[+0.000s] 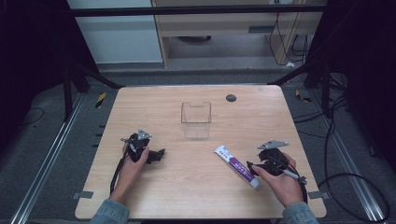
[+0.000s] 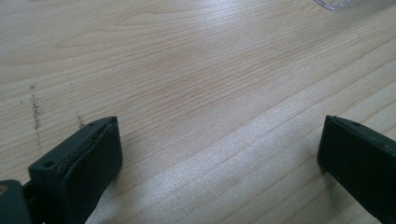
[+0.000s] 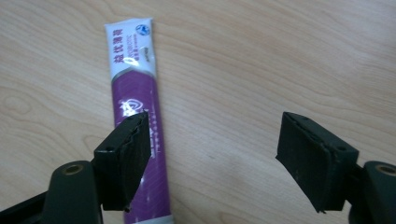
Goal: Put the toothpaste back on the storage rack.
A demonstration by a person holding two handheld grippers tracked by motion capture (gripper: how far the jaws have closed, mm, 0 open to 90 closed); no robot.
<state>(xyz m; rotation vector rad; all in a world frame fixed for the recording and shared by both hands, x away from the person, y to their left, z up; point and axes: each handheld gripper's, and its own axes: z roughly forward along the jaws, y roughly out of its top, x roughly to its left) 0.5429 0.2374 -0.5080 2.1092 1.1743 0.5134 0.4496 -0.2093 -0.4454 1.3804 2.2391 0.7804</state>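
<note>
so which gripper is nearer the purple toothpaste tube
Right. The right gripper is open right at the toothpaste tube, one jaw over it. The left gripper, also open, sits well across the table.

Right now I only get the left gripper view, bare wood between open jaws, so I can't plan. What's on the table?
Observer: A purple and white tube lies flat near the right gripper.
Operator: Is that gripper holding it?
Observer: No. In the right gripper view its jaws stand wide open, the tube under one jaw rather than between them.
Operator: There's a clear edge at the top of my view. What is it?
Observer: An empty clear box, upright at mid-table, beyond both grippers.
Operator: Where am I from it?
Observer: The left gripper sits nearer the person, to the box's left, jaws aimed toward the table's middle.
</note>
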